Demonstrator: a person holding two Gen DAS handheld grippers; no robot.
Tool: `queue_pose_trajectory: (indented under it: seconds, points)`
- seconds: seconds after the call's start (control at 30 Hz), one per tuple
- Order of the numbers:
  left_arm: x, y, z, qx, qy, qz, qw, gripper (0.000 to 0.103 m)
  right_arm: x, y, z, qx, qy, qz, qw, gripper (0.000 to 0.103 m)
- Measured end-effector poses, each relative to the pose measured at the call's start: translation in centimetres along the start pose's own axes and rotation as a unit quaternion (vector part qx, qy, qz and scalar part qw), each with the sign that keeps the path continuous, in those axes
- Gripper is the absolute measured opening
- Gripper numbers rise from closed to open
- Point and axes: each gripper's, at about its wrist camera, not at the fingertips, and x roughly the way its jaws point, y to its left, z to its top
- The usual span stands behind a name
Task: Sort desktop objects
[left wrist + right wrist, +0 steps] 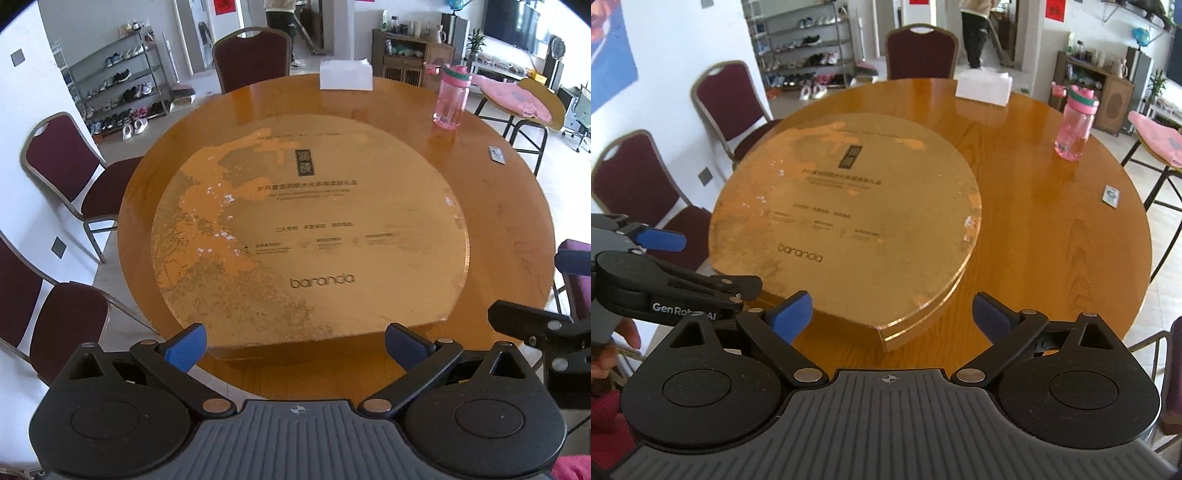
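A round orange wooden table point(498, 236) point(1052, 229) carries a worn gold disc-shaped box point(314, 236) point(849, 206) printed "baranda". Far across stand a pink water bottle point(451, 98) point(1075, 123) and a white tissue box point(346, 75) point(983, 85). A small flat card point(497, 153) point(1111, 196) lies near the right rim. My left gripper point(295, 349) is open above the table's near edge, nothing between its blue pads. My right gripper point(892, 317) is open too, over the box's near corner. The left gripper point(661, 258) shows at the left of the right wrist view.
Several maroon chairs point(70, 173) point(919, 51) ring the table. A shoe rack point(122, 88) stands at the back wall and a wooden cabinet point(410, 59) at the back right. A person point(975, 29) stands in the far doorway. A pink cloth point(513, 98) lies on a stool.
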Motion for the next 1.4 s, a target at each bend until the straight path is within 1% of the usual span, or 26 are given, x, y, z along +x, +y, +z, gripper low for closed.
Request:
queue_pose_trajectory:
  seconds: [0.17, 0.33, 0.63, 0.7, 0.73, 1.4]
  points:
    - [-0.7, -1.2, -0.9, 0.007, -0.001, 0.005, 1.0, 0.103, -1.2, -0.6, -0.9, 0.018, -0.002, -0.003, 1.0, 0.098]
    - [-1.1, -2.3, -1.2, 0.01, -0.001, 0.016, 0.9998, 0.103, -1.2, -0.9, -1.1, 0.017, -0.003, 0.001, 1.0, 0.098]
    - [-1.1, -2.9, -1.0, 0.003, 0.007, 0.016, 0.9998, 0.103, -1.1, -1.4, -1.3, 0.015, -0.004, 0.007, 1.0, 0.098]
    - [-1.1, -2.9, -0.9, 0.004, 0.007, 0.018, 0.9998, 0.103, -1.2, -1.5, -1.4, 0.015, -0.005, 0.009, 1.0, 0.098]
    - [-1.0, -2.9, -0.9, 0.004, 0.008, 0.019, 0.9998, 0.103, -1.5, -1.6, -2.4, 0.015, -0.006, 0.009, 1.0, 0.098]
    - [-0.6, -2.3, -1.0, 0.004, 0.013, 0.014, 0.9998, 0.103, -1.6, -0.7, -2.5, 0.017, -0.001, 0.001, 1.0, 0.098]
